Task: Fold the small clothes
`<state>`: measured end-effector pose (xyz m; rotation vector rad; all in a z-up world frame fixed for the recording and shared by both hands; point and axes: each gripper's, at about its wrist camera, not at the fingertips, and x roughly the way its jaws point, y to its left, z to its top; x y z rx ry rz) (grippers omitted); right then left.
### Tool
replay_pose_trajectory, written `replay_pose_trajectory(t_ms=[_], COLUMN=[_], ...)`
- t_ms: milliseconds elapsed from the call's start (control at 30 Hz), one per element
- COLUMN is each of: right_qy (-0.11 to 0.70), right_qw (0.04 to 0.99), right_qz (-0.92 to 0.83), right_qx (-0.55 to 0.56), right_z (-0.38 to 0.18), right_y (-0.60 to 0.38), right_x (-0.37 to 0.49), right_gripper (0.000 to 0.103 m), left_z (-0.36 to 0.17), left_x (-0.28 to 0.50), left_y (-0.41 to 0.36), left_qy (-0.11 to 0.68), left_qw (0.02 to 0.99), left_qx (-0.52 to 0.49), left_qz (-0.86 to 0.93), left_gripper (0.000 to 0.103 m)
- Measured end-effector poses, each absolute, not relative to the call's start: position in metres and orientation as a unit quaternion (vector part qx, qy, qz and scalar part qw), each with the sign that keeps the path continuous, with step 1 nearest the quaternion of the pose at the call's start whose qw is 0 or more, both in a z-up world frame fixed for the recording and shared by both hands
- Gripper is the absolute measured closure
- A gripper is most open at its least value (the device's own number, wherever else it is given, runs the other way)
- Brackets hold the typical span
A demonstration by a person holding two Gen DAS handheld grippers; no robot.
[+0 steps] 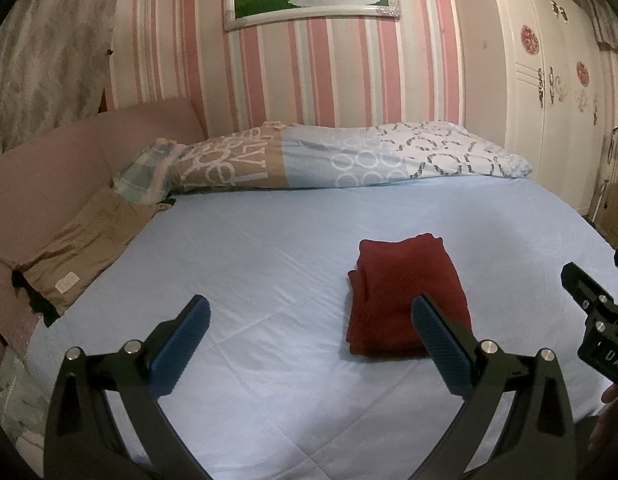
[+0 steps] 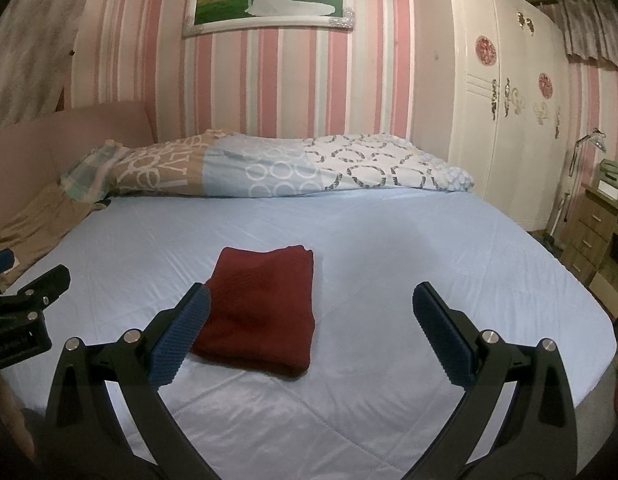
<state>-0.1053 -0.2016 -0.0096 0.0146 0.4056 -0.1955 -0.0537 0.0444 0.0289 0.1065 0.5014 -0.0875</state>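
Note:
A dark red knitted garment (image 1: 405,296) lies folded into a compact rectangle on the pale blue bed sheet (image 1: 269,248). My left gripper (image 1: 311,320) is open above the sheet, nothing between its blue pads; its right finger (image 1: 441,344) overlaps the garment's near right corner in view. In the right wrist view the same garment (image 2: 261,308) lies just right of my left finger (image 2: 181,336). My right gripper (image 2: 311,316) is open and holds nothing, with the garment's right part showing between its fingers.
A rolled patterned duvet (image 1: 349,156) lies along the far edge of the bed. A tan pillow (image 1: 77,248) and pink headboard (image 1: 49,168) are at the left. A white wardrobe (image 2: 509,100) and a wooden drawer unit (image 2: 593,232) stand at the right.

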Motion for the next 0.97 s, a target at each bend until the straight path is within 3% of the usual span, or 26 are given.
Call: replay_pose_trajectory(t_ms=[967], right_qy=[0.204], right_qw=[0.974], right_qz=[-0.096], right_qx=[0.012], right_z=[-0.0115], right_y=[-0.2105], right_x=[-0.103], right_gripper=[0.003], left_z=[0.0385], left_x=[-0.0523], left_y=[0.0376], left_qy=[0.256], left_qw=[0.964], left_qx=[0.064], left_qz=[-0.041], left_gripper=[0.002])
